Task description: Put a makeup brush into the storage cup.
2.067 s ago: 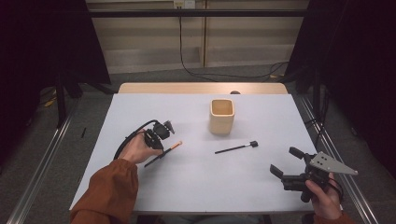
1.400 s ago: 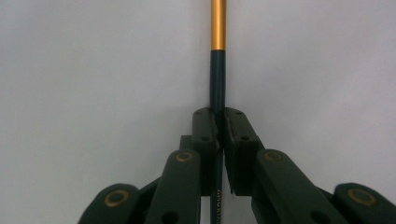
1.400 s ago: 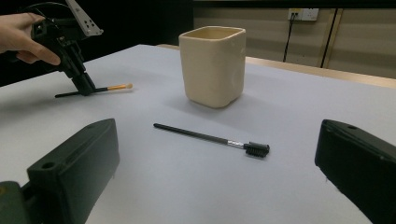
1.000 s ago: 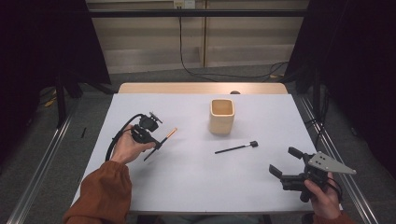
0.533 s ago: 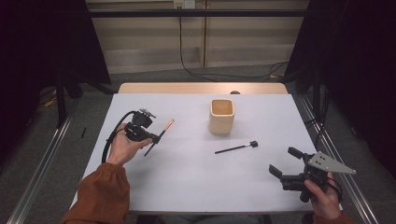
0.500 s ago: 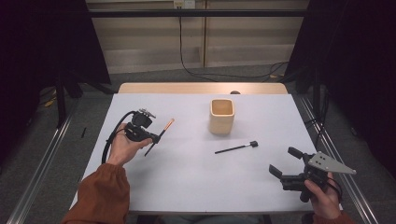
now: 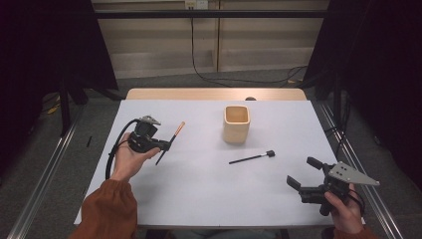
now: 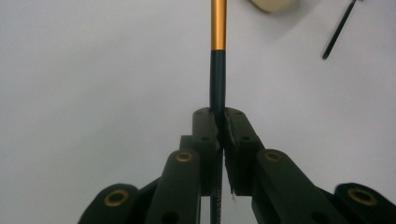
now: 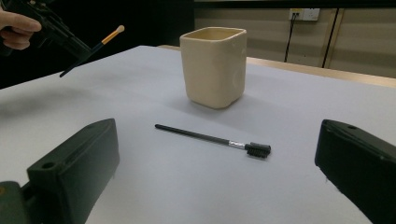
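Lifting clear of the white table [image 7: 199, 189], our left gripper [image 7: 168, 145] now carries the orange-tipped brush [image 7: 171, 140], jaws clamped on its dark handle, at left of the cream cup [image 7: 235, 123], its likely destination; our right gripper [image 7: 304, 175] waits near right, jaws apart, by the black spoolie [image 7: 252, 158].

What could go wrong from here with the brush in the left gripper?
1. The left gripper pinches the thin brush by its dark handle, with the long gold end jutting out; it may pivot or slip in the jaws.
2. The cup has a narrow mouth; a tilted brush could hit the rim and tip it.
3. The spoolie brush lies flat on the table; the open right gripper might struggle to pinch something so low.
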### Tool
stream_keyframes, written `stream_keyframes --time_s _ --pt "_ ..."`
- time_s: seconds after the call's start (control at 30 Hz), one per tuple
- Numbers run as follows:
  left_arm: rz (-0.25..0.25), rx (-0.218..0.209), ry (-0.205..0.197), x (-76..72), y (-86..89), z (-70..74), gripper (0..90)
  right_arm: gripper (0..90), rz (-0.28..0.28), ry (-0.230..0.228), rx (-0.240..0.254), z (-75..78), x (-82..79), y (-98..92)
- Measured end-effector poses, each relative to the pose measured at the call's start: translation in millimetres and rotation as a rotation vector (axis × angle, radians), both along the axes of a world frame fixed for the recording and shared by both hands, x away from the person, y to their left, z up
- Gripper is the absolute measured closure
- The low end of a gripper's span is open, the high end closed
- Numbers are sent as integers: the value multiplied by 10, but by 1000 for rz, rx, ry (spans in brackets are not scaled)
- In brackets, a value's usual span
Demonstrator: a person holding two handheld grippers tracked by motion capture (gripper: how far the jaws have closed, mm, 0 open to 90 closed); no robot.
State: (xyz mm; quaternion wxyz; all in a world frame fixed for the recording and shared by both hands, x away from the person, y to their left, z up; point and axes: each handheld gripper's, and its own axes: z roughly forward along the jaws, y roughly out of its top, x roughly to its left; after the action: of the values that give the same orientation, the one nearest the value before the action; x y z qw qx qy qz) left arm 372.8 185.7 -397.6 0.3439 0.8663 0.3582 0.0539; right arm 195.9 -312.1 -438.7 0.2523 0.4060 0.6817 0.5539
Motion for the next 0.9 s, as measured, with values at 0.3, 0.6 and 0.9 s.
stream_keyframes --time_s 0.3,0.6,0.9 --pt "23 -112 -67 -78 99 2 838 0 1 1 1 -1 1 -1" --pt "25 -200 -134 -188 123 110 838 0 8 -3 1 0 -1 -2" --pt "63 -288 -185 -241 208 121 838 0 6 -2 3 1 2 -3"
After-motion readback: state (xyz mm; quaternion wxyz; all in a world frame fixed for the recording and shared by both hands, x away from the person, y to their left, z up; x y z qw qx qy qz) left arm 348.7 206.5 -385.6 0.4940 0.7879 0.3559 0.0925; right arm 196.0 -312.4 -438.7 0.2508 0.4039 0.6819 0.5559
